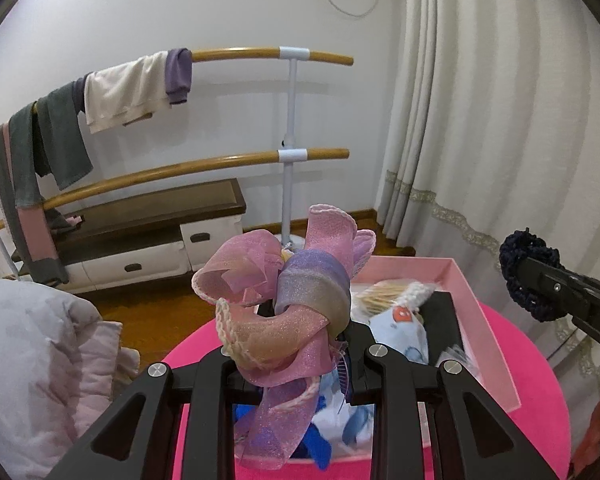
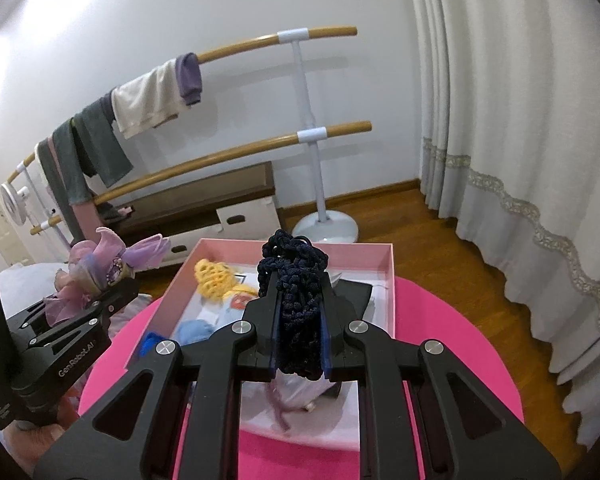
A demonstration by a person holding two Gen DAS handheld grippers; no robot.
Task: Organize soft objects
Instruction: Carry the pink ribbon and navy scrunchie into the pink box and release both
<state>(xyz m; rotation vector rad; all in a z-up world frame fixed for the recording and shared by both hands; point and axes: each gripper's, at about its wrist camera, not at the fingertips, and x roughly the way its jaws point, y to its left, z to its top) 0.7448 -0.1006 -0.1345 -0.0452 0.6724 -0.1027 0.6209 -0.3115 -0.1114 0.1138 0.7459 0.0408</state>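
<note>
My left gripper [image 1: 300, 344] is shut on a pink and purple glitter ribbon bow [image 1: 284, 284] and holds it above the near end of a pink box [image 1: 484, 320]. The bow also shows in the right wrist view [image 2: 100, 268]. My right gripper [image 2: 298, 312] is shut on a dark navy crocheted hair net [image 2: 296, 292], held above the pink box [image 2: 388, 280]; it shows in the left wrist view [image 1: 534, 276] at the right. The box holds a yellow crochet piece [image 2: 214, 276], blue soft items [image 2: 194, 330] and a black piece [image 2: 356, 292].
The box sits on a round hot-pink table [image 2: 460, 340]. A pale quilt [image 1: 32, 360] lies at the left. Behind are a two-bar wooden rail with hung clothes [image 1: 132, 92], a low cabinet [image 1: 140, 236], a white curtain [image 1: 500, 140] and wooden floor.
</note>
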